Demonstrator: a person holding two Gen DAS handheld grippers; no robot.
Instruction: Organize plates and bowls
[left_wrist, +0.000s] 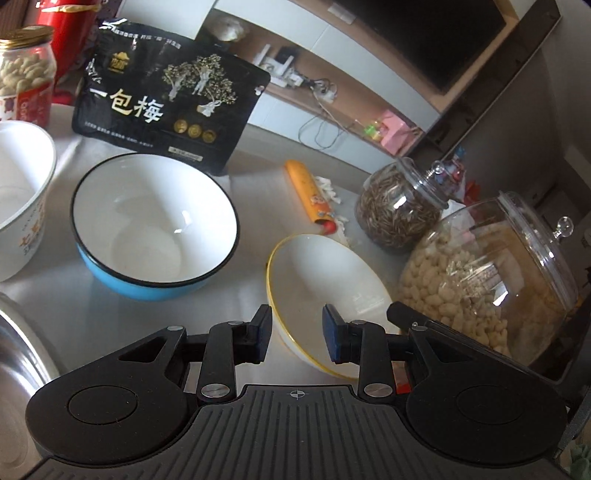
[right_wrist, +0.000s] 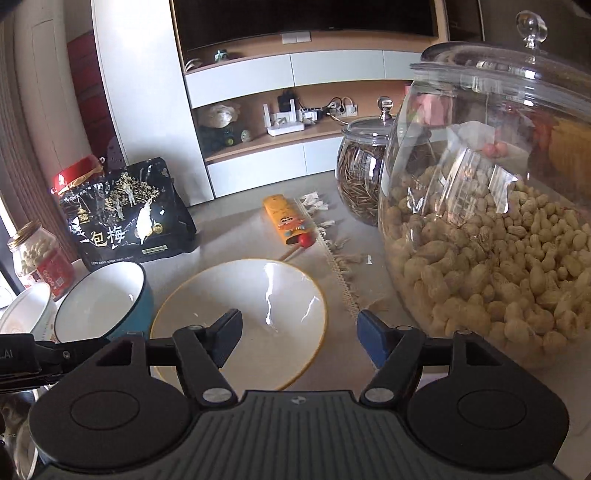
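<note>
A shallow white bowl with a yellow rim (left_wrist: 325, 291) (right_wrist: 258, 306) sits on the grey table. My left gripper (left_wrist: 297, 338) is open with its jaws astride the bowl's near left rim. My right gripper (right_wrist: 299, 338) is open just above the bowl's near edge. A blue bowl with a white inside and black rim (left_wrist: 151, 225) (right_wrist: 107, 299) stands to the left. A tall white bowl with printed text (left_wrist: 22, 199) (right_wrist: 26, 314) is further left. A steel bowl's edge (left_wrist: 22, 343) shows at the lower left.
A big glass jar of peanuts (left_wrist: 487, 280) (right_wrist: 491, 229) stands close on the right. A jar of seeds (left_wrist: 402, 206) (right_wrist: 364, 177) is behind it. A black snack bag (left_wrist: 170, 96) (right_wrist: 125, 214), an orange case (left_wrist: 312, 195) (right_wrist: 288, 221) and a nut jar (left_wrist: 26, 74) stand further back.
</note>
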